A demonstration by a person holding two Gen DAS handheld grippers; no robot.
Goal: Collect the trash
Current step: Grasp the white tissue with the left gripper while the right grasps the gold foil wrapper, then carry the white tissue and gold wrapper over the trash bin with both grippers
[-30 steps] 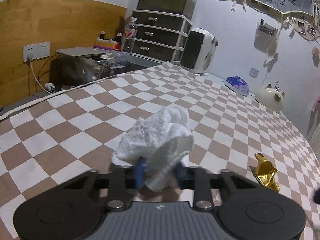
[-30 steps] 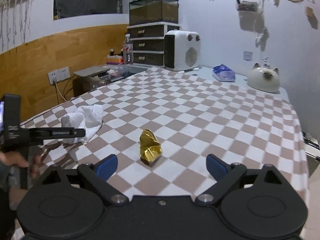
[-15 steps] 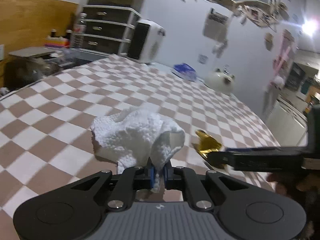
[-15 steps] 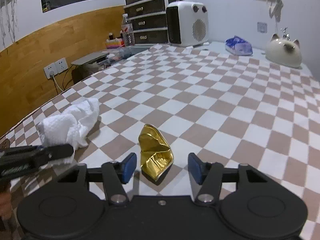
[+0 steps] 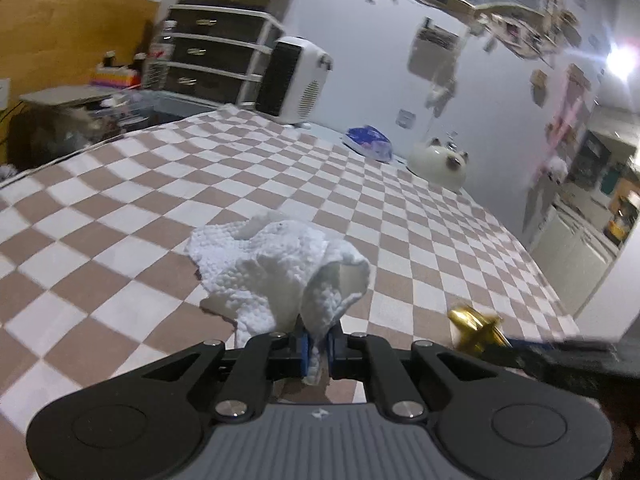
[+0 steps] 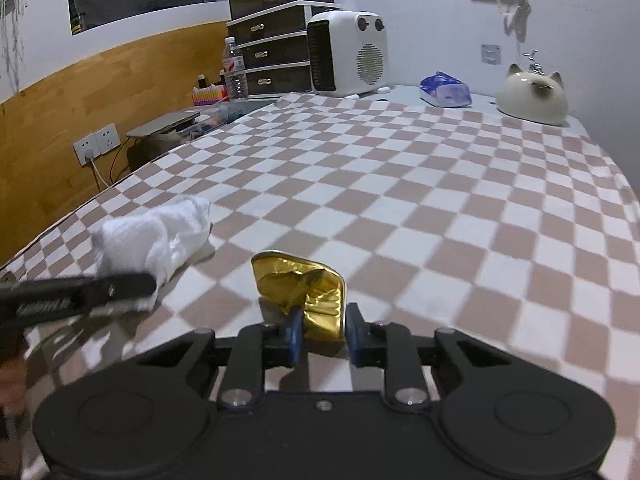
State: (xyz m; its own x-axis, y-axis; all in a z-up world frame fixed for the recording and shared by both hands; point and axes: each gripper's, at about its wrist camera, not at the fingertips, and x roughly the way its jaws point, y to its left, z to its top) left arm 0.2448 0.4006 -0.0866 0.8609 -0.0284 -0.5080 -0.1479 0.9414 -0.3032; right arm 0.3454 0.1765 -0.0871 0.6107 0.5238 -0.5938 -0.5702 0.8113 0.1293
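A crumpled white paper towel (image 5: 280,276) lies on the checked tablecloth (image 5: 120,208), and my left gripper (image 5: 316,346) is shut on its near edge. The same towel (image 6: 152,236) shows at the left of the right wrist view, with the left gripper's black fingers (image 6: 112,290) across its near side. A crumpled gold foil wrapper (image 6: 308,292) sits just ahead of my right gripper (image 6: 322,334), whose blue pads press on its near end. In the left wrist view the gold wrapper (image 5: 474,330) appears at the lower right, blurred, held by the right gripper's dark fingers (image 5: 560,354).
At the table's far end stand a white heater (image 6: 346,54), a drawer unit (image 6: 272,52), a water bottle (image 6: 234,68), a blue tissue pack (image 6: 444,90) and a cat-shaped ceramic (image 6: 534,94). A laptop (image 6: 164,124) and wall sockets (image 6: 96,144) are at the left.
My right gripper came down onto the gold wrapper and its jaws went from wide apart to closed on it. My left gripper pinched shut on the towel and swung right.
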